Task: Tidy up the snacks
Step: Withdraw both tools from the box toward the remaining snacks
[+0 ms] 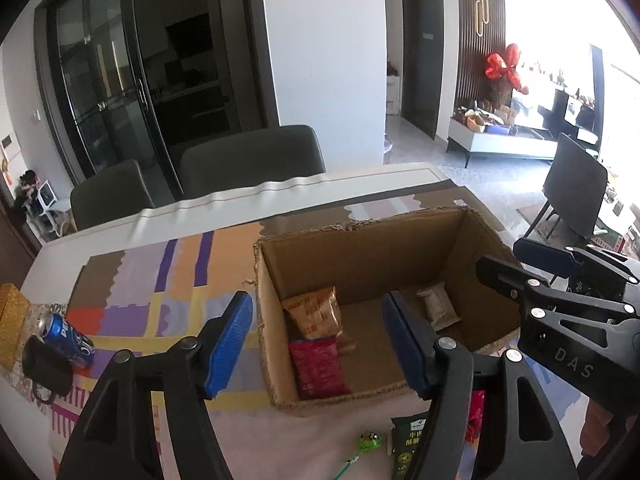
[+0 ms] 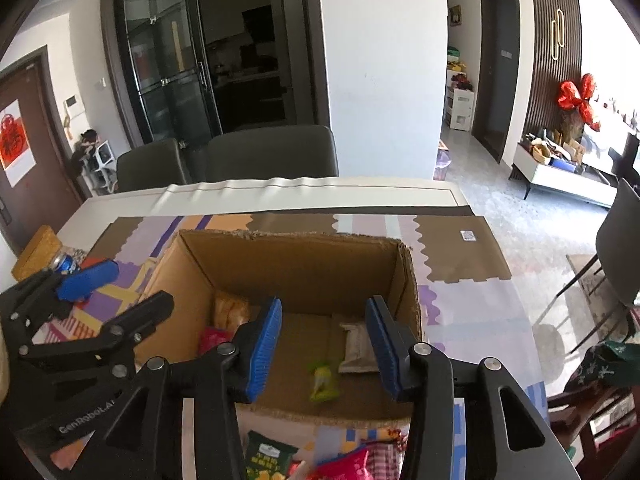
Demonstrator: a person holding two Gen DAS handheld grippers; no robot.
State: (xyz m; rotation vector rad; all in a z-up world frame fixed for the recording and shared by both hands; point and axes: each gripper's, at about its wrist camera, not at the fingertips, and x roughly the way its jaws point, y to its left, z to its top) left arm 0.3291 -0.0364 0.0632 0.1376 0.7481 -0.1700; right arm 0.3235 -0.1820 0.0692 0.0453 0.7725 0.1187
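An open cardboard box (image 1: 460, 236) (image 2: 296, 256) stands on the table. It holds an orange snack bag (image 1: 314, 312), a red packet (image 1: 318, 368), a beige packet (image 1: 438, 306) (image 2: 358, 346) and a small yellow-green snack (image 2: 324, 380), blurred. My left gripper (image 1: 320, 344) is open and empty above the box's near left corner. My right gripper (image 2: 326, 348) is open and empty over the box's near side; it also shows in the left wrist view (image 1: 520, 260). A green snack bag (image 1: 408, 440) (image 2: 266, 458), a pink-red packet (image 2: 344, 464) and a green lollipop (image 1: 368, 442) lie in front of the box.
A Pepsi can (image 1: 66, 338) lies on its side at the left beside a dark object (image 1: 46, 366) and a gold box (image 1: 12, 312). A patterned mat (image 1: 160, 280) covers the white table (image 1: 100, 232). Grey chairs (image 1: 252, 158) stand behind it.
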